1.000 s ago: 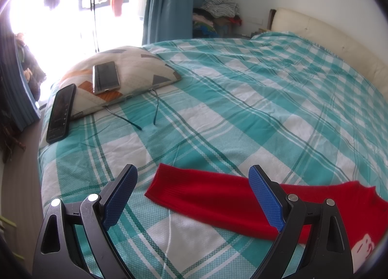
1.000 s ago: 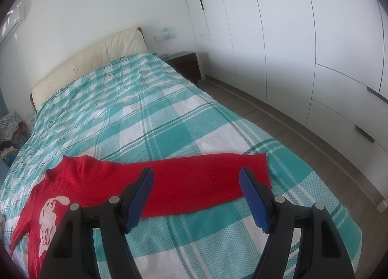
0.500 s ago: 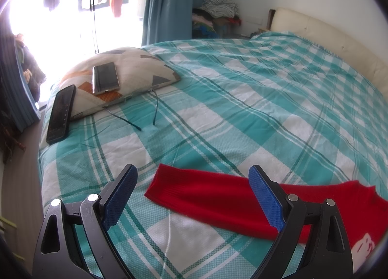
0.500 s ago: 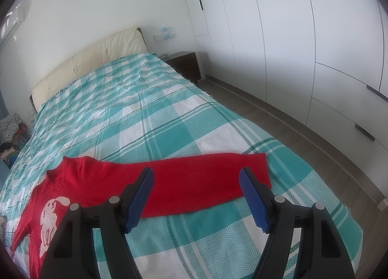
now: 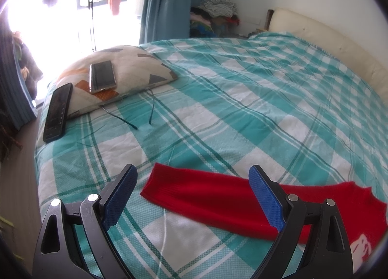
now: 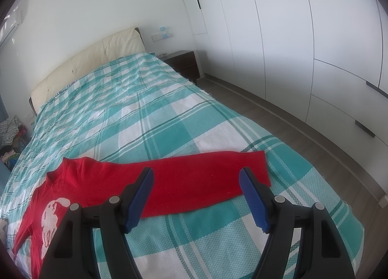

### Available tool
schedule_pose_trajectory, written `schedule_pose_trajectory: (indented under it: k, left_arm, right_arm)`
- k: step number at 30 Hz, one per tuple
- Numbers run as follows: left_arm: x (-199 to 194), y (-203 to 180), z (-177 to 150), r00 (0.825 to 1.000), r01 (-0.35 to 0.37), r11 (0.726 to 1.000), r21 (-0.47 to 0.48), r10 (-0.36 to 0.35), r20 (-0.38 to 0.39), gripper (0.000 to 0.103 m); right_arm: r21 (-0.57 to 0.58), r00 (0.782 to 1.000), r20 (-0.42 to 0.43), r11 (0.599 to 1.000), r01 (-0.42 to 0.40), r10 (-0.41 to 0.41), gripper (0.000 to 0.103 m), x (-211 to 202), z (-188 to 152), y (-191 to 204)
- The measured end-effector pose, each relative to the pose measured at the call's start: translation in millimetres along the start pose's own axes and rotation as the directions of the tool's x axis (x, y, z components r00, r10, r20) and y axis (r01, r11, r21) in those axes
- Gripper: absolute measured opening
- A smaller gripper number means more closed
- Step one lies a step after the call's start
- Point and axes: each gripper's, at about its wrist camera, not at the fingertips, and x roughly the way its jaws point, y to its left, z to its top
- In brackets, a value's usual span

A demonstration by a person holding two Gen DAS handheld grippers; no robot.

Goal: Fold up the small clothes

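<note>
The big bed (image 5: 218,99) with its green and white checked cover fills both views, and it lies under and past each claw. A red sweater (image 6: 101,182) is spread flat on the bed. It has a white picture on its front.

One long red sleeve (image 6: 206,177) stretches across just past the right claw (image 6: 196,196). The sleeve's end lies by the tip of that claw's right finger. The right claw is spread wide and pinches nothing.

The other red sleeve (image 5: 201,194) lies just past the left claw (image 5: 192,196). It runs across the gap between that claw's blue fingers (image 5: 120,196). The left claw is spread wide too, and it holds nothing.

Far past the left claw, up and to the left, sits a pillow (image 5: 135,68). Two phones (image 5: 101,76) rest by it.
</note>
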Motion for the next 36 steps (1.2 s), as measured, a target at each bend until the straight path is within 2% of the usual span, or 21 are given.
schedule_pose_trajectory:
  k: [3,7,11,13,16,18,20,24,27,28,29,31,33,35,36]
  left_arm:
    - [-2,1,3,1.0,0.028,1.0,-0.012,-0.028,-0.003,0.095]
    - [-1,-2,6,0.999,0.04,0.999,-0.01,-0.04,-0.008,0.096]
    - [0,-1,3,0.999,0.05,0.998,-0.024,-0.051,-0.02,0.096]
    - [1,-4,1,0.999,0.046,0.999,-0.012,-0.046,-0.019,0.096]
    - [0,-8,-2,0.999,0.036,0.999,0.013,-0.036,-0.015,0.096]
    - [0,-9,-3,0.999,0.036,0.999,0.024,-0.036,-0.016,0.096]
    - [0,-8,-4,0.999,0.036,0.999,0.026,-0.036,-0.017,0.096]
    - [2,-7,-5,0.999,0.029,0.999,0.014,-0.029,-0.019,0.096]
    - [5,-6,-5,0.999,0.026,1.0,0.007,-0.026,-0.031,0.096]
    - [5,-7,-6,0.999,0.025,1.0,0.011,-0.025,-0.033,0.096]
    - [5,-8,-7,0.999,0.025,1.0,0.018,-0.024,-0.032,0.096]
    - [4,-10,-9,0.999,0.021,0.999,0.038,-0.02,-0.025,0.096]
    - [2,-12,-9,1.0,0.014,0.998,0.055,-0.013,-0.013,0.096]
    - [2,-12,-8,1.0,0.015,0.998,0.055,-0.014,-0.011,0.096]
    - [2,-12,-7,1.0,0.022,0.999,0.047,-0.021,-0.015,0.096]
  right_arm:
    - [0.109,0.998,0.005,0.992,-0.062,0.062,0.072,-5,9,-26]
    - [0.296,0.993,0.031,0.948,-0.118,0.114,0.072,-8,29,-87]
    - [0.388,0.985,-0.073,0.914,-0.116,0.156,0.072,9,23,-126]
    - [0.408,0.969,-0.14,0.904,-0.129,0.201,0.072,25,13,-133]
    - [0.461,0.924,-0.205,0.865,-0.199,0.322,0.072,50,-2,-136]
    - [0.483,0.902,-0.237,0.849,-0.213,0.361,0.072,66,-10,-134]
    - [0.485,0.901,-0.254,0.852,-0.195,0.351,0.071,81,-14,-134]
    - [0.496,0.886,-0.241,0.835,-0.239,0.397,0.068,100,-13,-129]
    - [0.534,0.858,-0.26,0.806,-0.254,0.443,0.052,119,-12,-126]
    - [0.545,0.85,-0.278,0.802,-0.244,0.447,0.042,127,-12,-127]
    - [0.542,0.847,-0.3,0.809,-0.227,0.438,0.026,133,-13,-127]
    - [0.502,0.861,-0.335,0.846,-0.181,0.383,0.004,135,-12,-122]
    - [0.422,0.892,-0.329,0.893,-0.154,0.309,0.004,126,-2,-108]
    - [0.277,0.932,-0.306,0.955,-0.107,0.193,0.004,110,15,-85]
    - [0.216,0.947,-0.283,0.972,-0.093,0.153,0.004,101,24,-71]
